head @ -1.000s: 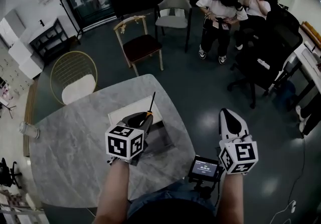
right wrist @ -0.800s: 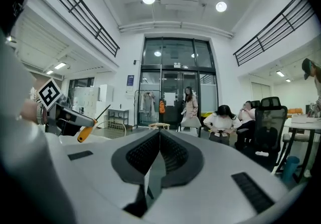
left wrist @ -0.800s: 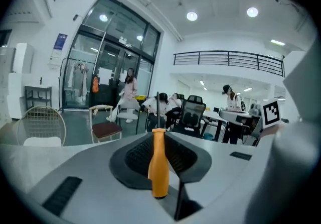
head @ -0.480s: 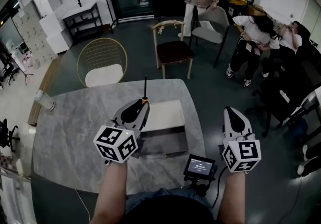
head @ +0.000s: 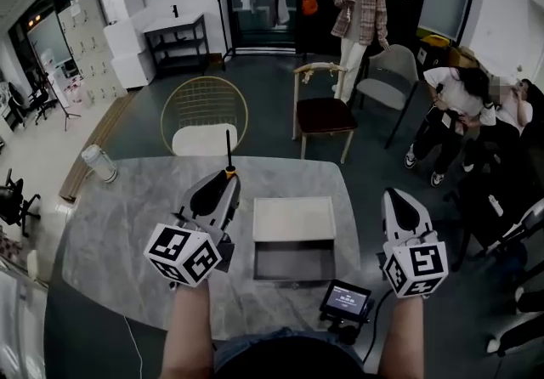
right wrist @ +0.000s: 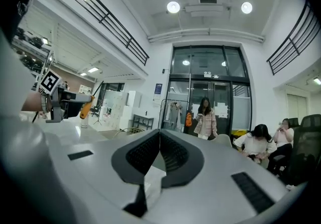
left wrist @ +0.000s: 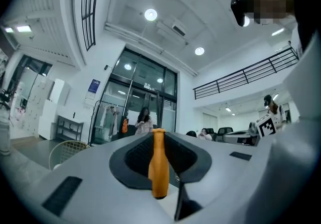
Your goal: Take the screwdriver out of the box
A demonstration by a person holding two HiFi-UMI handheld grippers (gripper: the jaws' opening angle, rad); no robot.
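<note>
Over the marble table (head: 127,216), left of the open box (head: 294,281), the left gripper (head: 224,184) holds the screwdriver (head: 228,150) clear of both. Its jaws are narrowed onto the orange handle (left wrist: 159,168), which stands between the black pads (left wrist: 138,155). The thin dark shaft points away from the person, toward a round wire chair (head: 204,114) beyond the table's far edge. The box lies flat near the table's right side, a white panel at the back and a grey tray in front; no tool shows in the tray. The right gripper (head: 393,196) hovers off the table's right edge, well apart from the box. Its jaws are together with nothing between them (right wrist: 159,136). A small screen (head: 345,301) sits at the table's near edge, between the box and the right gripper. People sit and stand further back in the room.
</note>
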